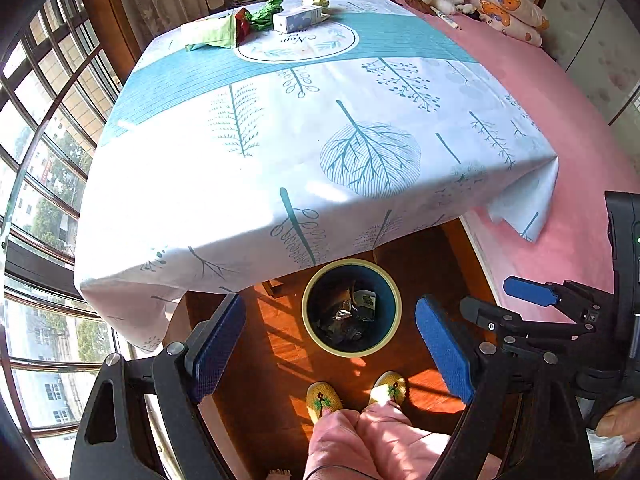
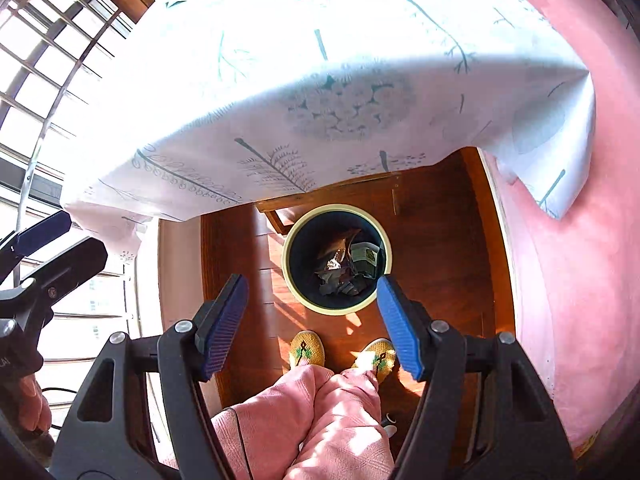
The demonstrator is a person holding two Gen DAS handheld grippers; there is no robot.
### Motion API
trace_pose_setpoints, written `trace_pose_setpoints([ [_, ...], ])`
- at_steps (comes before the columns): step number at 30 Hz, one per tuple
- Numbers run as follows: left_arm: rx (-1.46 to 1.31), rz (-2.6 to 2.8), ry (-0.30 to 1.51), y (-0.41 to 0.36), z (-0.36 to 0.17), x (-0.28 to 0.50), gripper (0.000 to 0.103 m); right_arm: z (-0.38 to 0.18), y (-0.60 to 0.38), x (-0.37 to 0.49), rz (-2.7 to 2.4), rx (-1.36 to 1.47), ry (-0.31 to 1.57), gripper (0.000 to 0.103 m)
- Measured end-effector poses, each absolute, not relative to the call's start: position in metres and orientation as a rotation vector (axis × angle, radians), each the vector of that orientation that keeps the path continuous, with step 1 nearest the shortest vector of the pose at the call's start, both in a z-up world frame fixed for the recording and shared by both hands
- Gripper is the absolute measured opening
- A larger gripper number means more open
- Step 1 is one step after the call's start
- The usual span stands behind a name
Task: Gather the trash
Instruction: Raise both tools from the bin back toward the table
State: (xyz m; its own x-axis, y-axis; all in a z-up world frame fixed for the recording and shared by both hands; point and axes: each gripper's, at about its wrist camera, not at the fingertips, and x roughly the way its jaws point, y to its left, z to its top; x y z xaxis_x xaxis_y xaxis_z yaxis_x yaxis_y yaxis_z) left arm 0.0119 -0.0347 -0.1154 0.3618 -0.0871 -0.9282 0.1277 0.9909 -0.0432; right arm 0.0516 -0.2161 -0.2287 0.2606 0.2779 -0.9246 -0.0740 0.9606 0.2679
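Grippers hang high over a floor bin (image 1: 351, 307), left gripper (image 1: 330, 354) and right gripper (image 2: 312, 326) both spread wide with nothing between the pads. Crumpled wrappers already lie inside the bin. More likely trash sits at the table's (image 1: 248, 184) far edge: a green wrapper (image 1: 212, 34) and a small box (image 1: 298, 19). Both look light; the wrapper soft, best pinched at a fold, the box stiff, best gripped across its narrow sides. Tabletop between is bare; a bed (image 1: 560, 128) adjoins the right side.

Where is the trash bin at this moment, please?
The trash bin stands on the wooden floor just below the table's near edge, in front of the person's slippers; both views show it, low and central.
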Motion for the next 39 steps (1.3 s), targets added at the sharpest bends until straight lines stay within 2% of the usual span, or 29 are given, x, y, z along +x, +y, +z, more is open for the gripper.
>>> trace_pose_setpoints([
  [8,0.038,-0.017,1.052,-0.017,-0.017,0.006,0.088,-0.134,-0.218,0.056,0.315,0.154,1.157,0.064],
  [16,-0.005,0.068,0.970,-0.003,0.052,-0.003,0.088,-0.054,-0.215,0.055,0.384,0.103,1.008,0.064],
  [21,-0.028,0.100,0.960,0.001,0.068,-0.012,0.088,-0.024,-0.207,0.044,0.418,0.030,0.936,0.064],
  [30,-0.042,0.144,0.950,0.004,0.069,-0.016,0.087,-0.016,-0.200,0.035,0.457,-0.005,0.893,0.064],
  [35,-0.037,0.122,0.954,0.008,0.068,-0.006,0.075,-0.021,-0.196,0.049,0.460,-0.008,0.903,0.064],
  [39,-0.042,0.098,0.950,0.017,0.066,0.016,0.074,-0.021,-0.189,0.064,0.458,-0.018,0.890,0.064],
])
